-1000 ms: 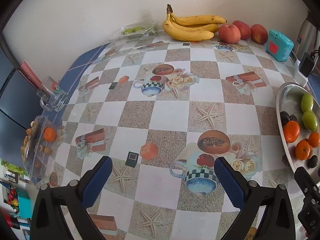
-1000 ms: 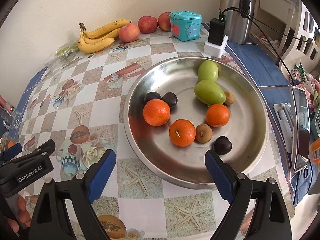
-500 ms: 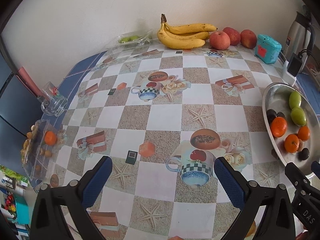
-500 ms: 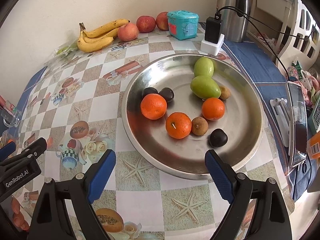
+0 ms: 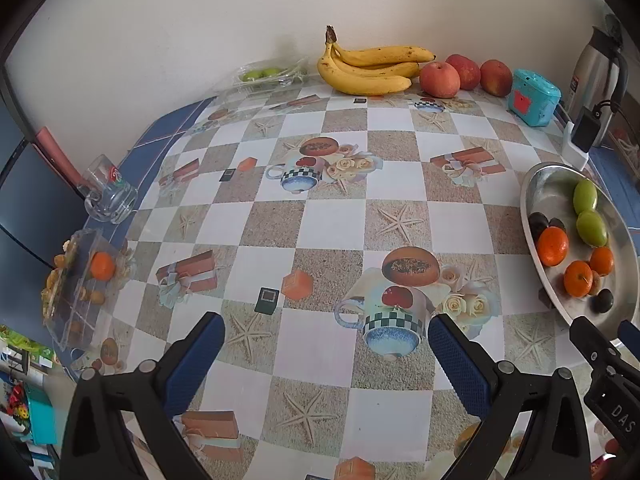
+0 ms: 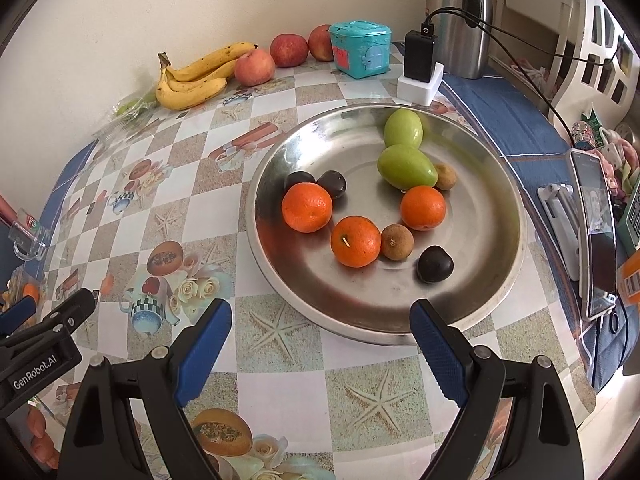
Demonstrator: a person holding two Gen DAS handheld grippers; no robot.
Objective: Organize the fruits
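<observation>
A steel tray (image 6: 472,300) holds three oranges (image 6: 307,207), two green fruits (image 6: 406,166), dark plums (image 6: 435,264) and small brown fruits (image 6: 397,241). The tray also shows at the right of the left wrist view (image 5: 538,178). Bananas (image 5: 370,68) and three apples (image 5: 439,79) lie by the back wall. My right gripper (image 6: 320,344) is open and empty, above the table in front of the tray. My left gripper (image 5: 323,354) is open and empty over the table's near middle.
A teal toy box (image 6: 360,48), a charger on a white block (image 6: 419,68) and a steel kettle (image 6: 460,20) stand behind the tray. A phone on a stand (image 6: 592,232) is at the right. A glass mug (image 5: 108,198) and a clear box holding an orange (image 5: 80,280) sit at the left edge.
Both grippers have drawn back and risen from the table. The tray and the back-wall fruit sit farther off in both views. Both jaws stay open.
</observation>
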